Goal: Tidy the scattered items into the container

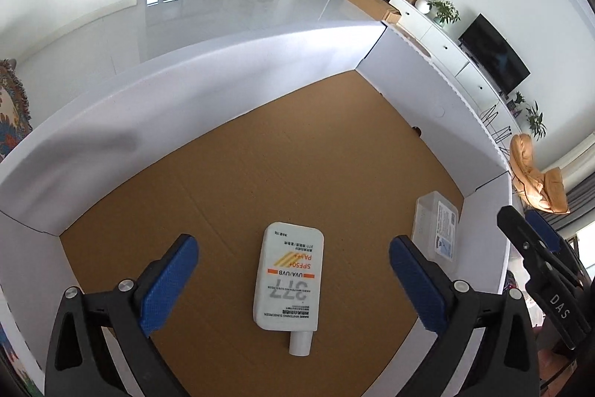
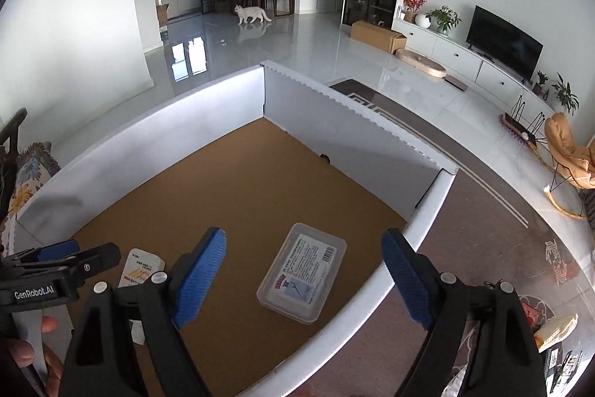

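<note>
Sunscreen bottle (image 1: 288,276): "377", "UVA/UVB", "SPF50+". Right gripper (image 1: 546,279) arm: "DAS". Left gripper (image 2: 55,270) body: "GenRobot.AI".

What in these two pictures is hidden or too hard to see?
- Sunscreen bottle: right wrist view, mostly covered by the left tongs.
- Small print on the clear plastic case: too tiny in both views.
- Items outside the box: right wrist view, cut off by the edge and the right tongs.

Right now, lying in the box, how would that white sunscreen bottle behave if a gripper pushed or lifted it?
The sunscreen bottle lies flat on its broad face, so it would probably slide on the cardboard box floor rather than roll. Its body looks rigid and smooth, perhaps slippery. Fill level can't be seen.
</note>
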Demonstrator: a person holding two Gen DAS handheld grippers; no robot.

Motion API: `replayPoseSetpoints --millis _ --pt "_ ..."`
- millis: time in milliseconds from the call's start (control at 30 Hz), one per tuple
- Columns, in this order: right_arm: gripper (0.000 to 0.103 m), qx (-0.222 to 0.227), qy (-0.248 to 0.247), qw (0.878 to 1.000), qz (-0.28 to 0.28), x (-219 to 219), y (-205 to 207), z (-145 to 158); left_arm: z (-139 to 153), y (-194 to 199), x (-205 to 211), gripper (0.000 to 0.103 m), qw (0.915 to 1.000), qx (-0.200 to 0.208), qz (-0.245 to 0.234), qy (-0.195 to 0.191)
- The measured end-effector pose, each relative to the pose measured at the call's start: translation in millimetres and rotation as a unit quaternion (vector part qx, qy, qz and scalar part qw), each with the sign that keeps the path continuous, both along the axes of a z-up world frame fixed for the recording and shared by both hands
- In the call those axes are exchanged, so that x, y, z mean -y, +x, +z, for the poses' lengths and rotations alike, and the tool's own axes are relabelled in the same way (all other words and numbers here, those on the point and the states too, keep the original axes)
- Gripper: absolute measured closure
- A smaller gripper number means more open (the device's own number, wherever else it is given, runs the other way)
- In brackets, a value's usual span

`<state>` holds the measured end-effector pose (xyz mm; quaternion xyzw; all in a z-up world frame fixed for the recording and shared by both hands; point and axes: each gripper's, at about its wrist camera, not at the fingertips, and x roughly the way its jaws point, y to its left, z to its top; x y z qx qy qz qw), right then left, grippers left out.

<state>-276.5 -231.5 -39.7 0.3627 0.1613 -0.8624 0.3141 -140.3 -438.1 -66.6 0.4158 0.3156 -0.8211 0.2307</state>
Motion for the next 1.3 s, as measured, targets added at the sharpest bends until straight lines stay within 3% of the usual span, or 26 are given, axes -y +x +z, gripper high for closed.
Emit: replayPoseSetpoints --millis 133,300,467,567,733,900,1100,1300 --pt "0.017 -0.016 -0.05 0.998 -0.026 -52.4 15.8 22.5 16.1 3.9 -20.7 0.0 0.9996 -0.023 -0.011 -0.015" --pt "0.017 -0.058 -0.082 0.993 -0.065 -143.9 47.4 47.3 56.4 15.1 -82.0 0.0 0.9942 -0.068 -0.06 -0.058" --pt "0.017 -0.084 -0.075 0.987 -0.114 -257.3 95.2 42.9 94.7 26.4 -165.8 0.0 0.9791 -0.119 -0.133 -0.099" --pt "0.017 -0.09 -0.048 0.983 -0.155 -328.0 128.0 24.6 101.3 35.1 -220.1 0.0 0.9669 -0.138 -0.186 -0.107" --pt "0.017 -0.059 0.012 0.977 -0.207 -417.3 167.9 -23.2 67.8 41.8 -305.2 0.0 0.9483 -0.118 -0.271 -0.115" --pt "0.017 -0.031 0.024 0.97 -0.241 -465.3 197.3 -51.7 11.5 52.9 -361.1 0.0 0.9332 -0.077 -0.337 -0.097" --pt "0.017 -0.007 0.016 0.964 -0.265 -474.0 203.4 -70.2 -30.3 57.2 -387.8 0.0 0.9198 -0.053 -0.371 -0.116" --pt "0.017 0.004 0.017 0.964 -0.266 -464.8 201.4 -78.6 -41.8 56.8 -388.2 0.0 0.9158 -0.052 -0.377 -0.127"
